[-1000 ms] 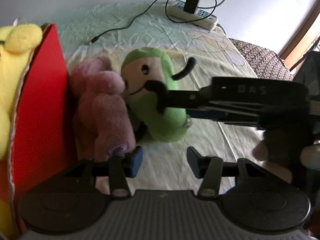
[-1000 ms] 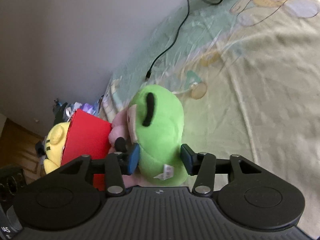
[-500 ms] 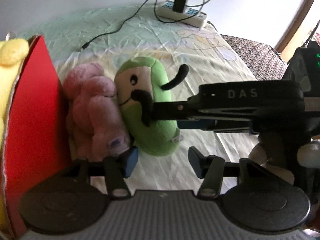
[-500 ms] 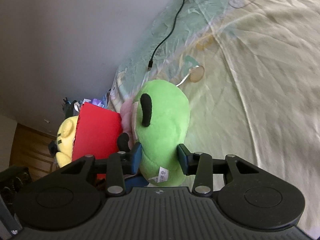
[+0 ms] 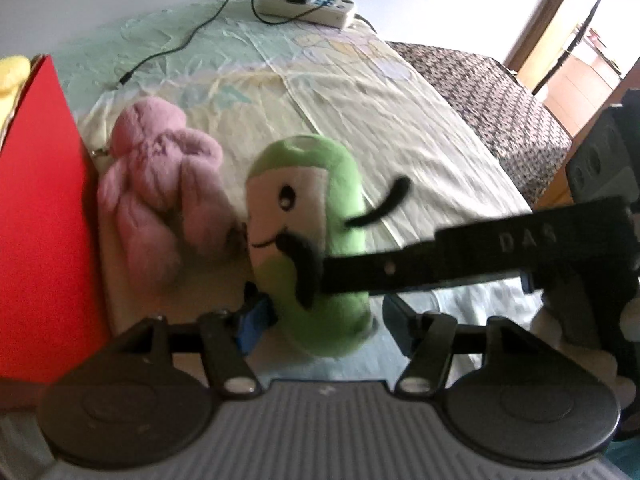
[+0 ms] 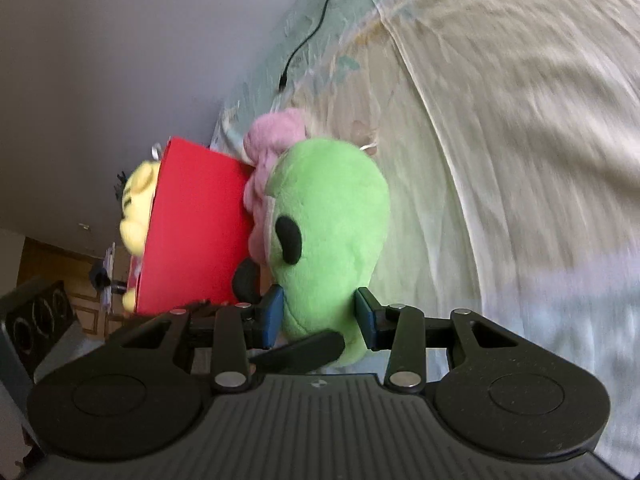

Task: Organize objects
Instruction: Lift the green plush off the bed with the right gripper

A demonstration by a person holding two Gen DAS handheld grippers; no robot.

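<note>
Your right hand-held gripper [image 6: 319,315] pinches the green plush [image 6: 332,216] at its lower end, its long axis upright, face toward the pink plush [image 5: 160,196]. Your left hand-held gripper [image 5: 320,326] has just been opening, spread around the plush's base. Beyond stand the red box [image 5: 36,240], bed sheet [image 5: 360,112] and power strip [image 5: 308,4]

White power strip [image 5: 308,3] and black cable [image 5: 188,38] on the bedsheet [image 5: 400,120]

Right hand-held gripper [image 6: 319,314] clamped (left [image 5: 326,330] parted)
</note>
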